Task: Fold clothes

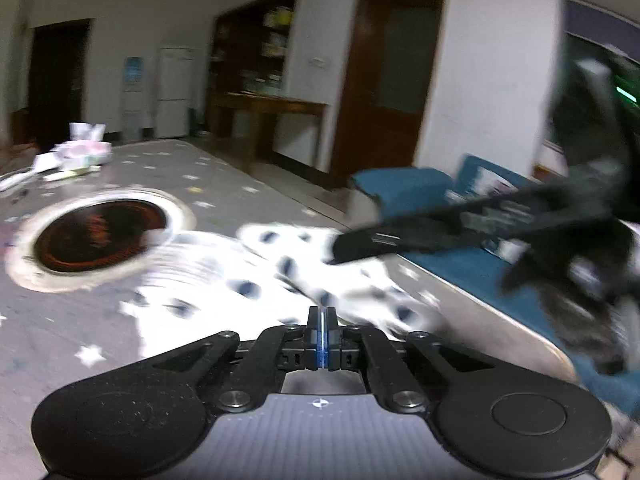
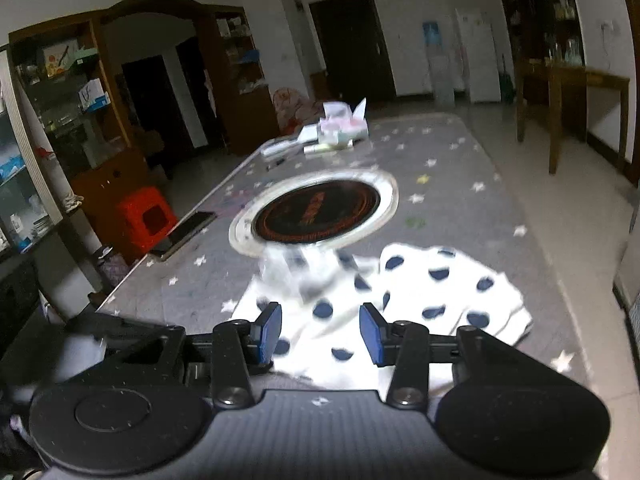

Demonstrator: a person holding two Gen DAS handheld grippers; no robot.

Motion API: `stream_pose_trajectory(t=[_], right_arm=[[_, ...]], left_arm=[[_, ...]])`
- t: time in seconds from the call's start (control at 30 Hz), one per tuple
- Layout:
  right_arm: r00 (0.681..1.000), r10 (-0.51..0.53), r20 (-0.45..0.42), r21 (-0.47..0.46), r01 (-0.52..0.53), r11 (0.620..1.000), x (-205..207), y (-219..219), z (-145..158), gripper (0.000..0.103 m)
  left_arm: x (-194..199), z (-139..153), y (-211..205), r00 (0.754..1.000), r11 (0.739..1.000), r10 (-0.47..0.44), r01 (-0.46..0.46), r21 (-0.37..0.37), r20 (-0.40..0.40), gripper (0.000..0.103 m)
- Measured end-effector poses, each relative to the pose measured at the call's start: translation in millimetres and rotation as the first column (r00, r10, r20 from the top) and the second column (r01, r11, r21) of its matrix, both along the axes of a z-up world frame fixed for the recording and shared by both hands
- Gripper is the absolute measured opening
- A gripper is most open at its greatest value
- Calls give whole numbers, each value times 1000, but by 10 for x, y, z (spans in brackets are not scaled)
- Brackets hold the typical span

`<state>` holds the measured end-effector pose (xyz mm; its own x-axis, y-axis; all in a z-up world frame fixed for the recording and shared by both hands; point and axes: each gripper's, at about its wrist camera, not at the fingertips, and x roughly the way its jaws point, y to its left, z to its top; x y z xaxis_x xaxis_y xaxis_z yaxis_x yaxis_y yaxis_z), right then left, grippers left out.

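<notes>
A white garment with dark blue polka dots (image 2: 424,300) lies crumpled on the grey star-patterned tablecloth (image 2: 460,200). It also shows in the left wrist view (image 1: 248,280). My left gripper (image 1: 322,314) has its fingers pressed together at the garment's near edge; whether cloth is pinched between them I cannot tell. My right gripper (image 2: 320,322) is open, its blue pads (image 2: 270,326) spread just above the near part of the garment. The right gripper also shows blurred in the left wrist view (image 1: 360,246), over the garment's far side.
A round dark hotplate with a pale rim (image 2: 316,210) is set in the table beyond the garment. Tissue packs and papers (image 2: 340,126) lie at the far end. A phone (image 2: 188,228) lies at the left edge. A red stool (image 2: 144,216) and a blue sofa (image 1: 460,240) flank the table.
</notes>
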<state>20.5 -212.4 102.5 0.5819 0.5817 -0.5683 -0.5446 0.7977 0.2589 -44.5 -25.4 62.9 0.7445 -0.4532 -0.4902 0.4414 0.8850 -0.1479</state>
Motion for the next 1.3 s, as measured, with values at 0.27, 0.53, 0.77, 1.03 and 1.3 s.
stream_pose_trajectory(t=[0.27,0.53,0.77,1.03,1.3], right_arm=[[995,-42,-93,-41,38,998,201,28,-288,43],[997,-73,27,-301,78,951,141,149,-586,41],[972,-170,163,-345,218,913,106,-48,-535,10],[897,-386,215,-302,437,847,354,-500,-351,9],[867,-465,181,-270,498,824,439,-679,-319,24]], left_arm=[[-108,-5,-19,999,998,44,-44,51,0,3],[270,-36,430,963,960,267,-264,95,-18,38],[694,-180,618,910,908,408,-396,133,-71,70],[767,-360,535,928,938,344,-330,108,-144,33],[398,-62,723,940,943,332,-334,-2,-77,12]])
